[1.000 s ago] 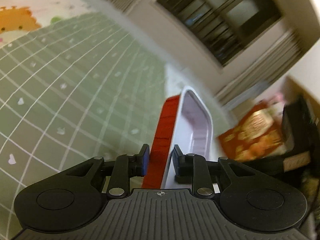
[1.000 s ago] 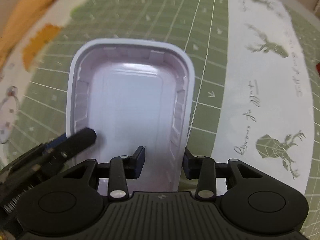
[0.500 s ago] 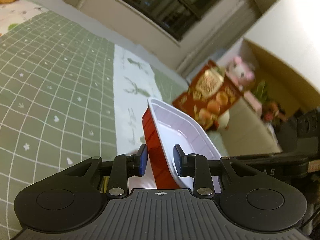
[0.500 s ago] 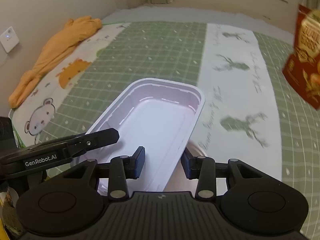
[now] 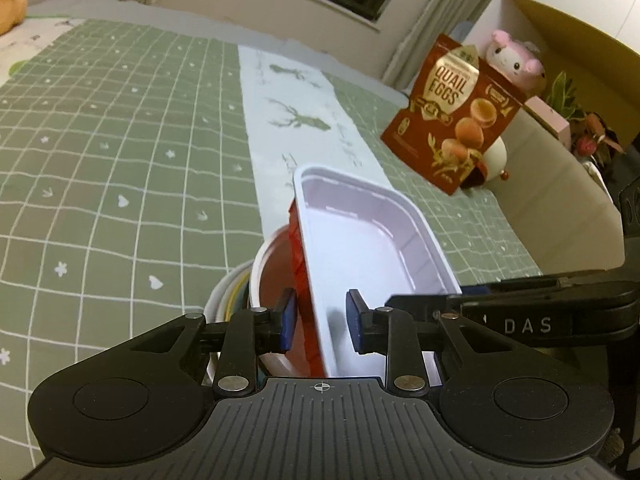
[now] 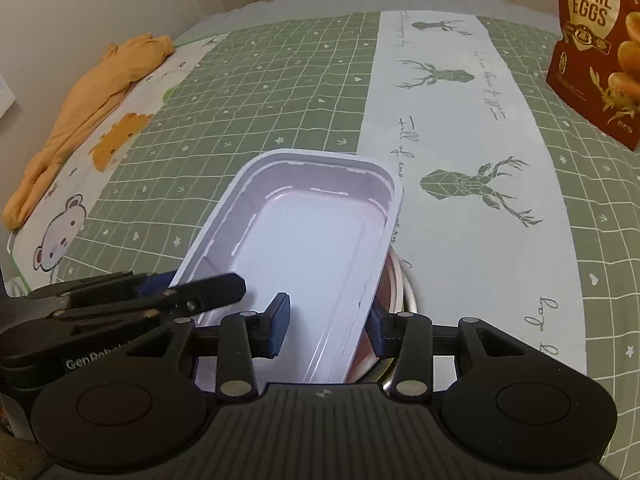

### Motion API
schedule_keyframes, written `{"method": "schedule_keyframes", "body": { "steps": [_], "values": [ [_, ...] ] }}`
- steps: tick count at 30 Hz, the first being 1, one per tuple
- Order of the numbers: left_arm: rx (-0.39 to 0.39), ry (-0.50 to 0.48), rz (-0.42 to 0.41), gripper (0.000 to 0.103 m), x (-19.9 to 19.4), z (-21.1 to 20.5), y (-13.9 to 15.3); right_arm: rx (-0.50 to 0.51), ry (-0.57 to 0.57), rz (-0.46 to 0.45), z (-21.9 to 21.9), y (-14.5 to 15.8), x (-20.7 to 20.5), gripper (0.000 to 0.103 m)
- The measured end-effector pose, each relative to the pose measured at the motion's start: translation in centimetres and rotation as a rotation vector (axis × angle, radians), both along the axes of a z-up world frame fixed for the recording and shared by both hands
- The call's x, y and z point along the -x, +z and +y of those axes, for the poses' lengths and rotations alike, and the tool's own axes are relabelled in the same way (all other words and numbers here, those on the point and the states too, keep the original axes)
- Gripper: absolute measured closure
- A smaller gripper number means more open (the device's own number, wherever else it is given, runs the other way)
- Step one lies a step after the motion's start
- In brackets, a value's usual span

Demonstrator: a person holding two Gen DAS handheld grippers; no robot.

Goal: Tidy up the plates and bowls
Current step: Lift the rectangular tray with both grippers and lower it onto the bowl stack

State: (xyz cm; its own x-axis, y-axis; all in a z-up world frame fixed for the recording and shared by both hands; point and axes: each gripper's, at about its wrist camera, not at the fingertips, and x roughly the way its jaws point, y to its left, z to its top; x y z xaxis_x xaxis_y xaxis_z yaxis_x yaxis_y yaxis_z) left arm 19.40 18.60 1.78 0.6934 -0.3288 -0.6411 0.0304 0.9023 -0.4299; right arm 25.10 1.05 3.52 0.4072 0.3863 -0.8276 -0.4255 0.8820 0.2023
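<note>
A rectangular tray, white inside and red outside, is held over a stack of round bowls on the green checked cloth. My left gripper is shut on the tray's left wall. My right gripper straddles the tray's right wall, with its fingers near that wall; whether they press it is unclear. The stack's top bowl is red inside with a white rim. In the right wrist view the bowls' rims peek out from under the tray.
A red quail-egg bag stands at the far right, also in the right wrist view. A pink plush toy and plants sit on a ledge behind it. Orange clothing lies far left. A white deer-print runner crosses the cloth.
Both grippers have carried the tray down and levelled it over the bowl stack. The bowls have come into view beneath it, and the quail-egg bag now shows clearly.
</note>
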Motion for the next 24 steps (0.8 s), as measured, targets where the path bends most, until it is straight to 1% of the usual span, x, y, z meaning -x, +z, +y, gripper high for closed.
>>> {"method": "schedule_keyframes", "body": {
  "steps": [8,16,24],
  "values": [
    [0.001,-0.008,-0.001,0.077,-0.07,-0.04,0.07,0.004,-0.008,0.034,-0.04,-0.85,-0.58,0.062],
    [-0.013,-0.016,0.009,0.078,-0.21,-0.31,-0.12,0.006,-0.008,0.037,0.10,-0.82,-0.65,0.062],
    [-0.011,-0.019,0.010,0.078,-0.19,-0.33,-0.11,0.010,-0.005,0.037,0.05,-0.80,-0.68,0.062]
  ]
}}
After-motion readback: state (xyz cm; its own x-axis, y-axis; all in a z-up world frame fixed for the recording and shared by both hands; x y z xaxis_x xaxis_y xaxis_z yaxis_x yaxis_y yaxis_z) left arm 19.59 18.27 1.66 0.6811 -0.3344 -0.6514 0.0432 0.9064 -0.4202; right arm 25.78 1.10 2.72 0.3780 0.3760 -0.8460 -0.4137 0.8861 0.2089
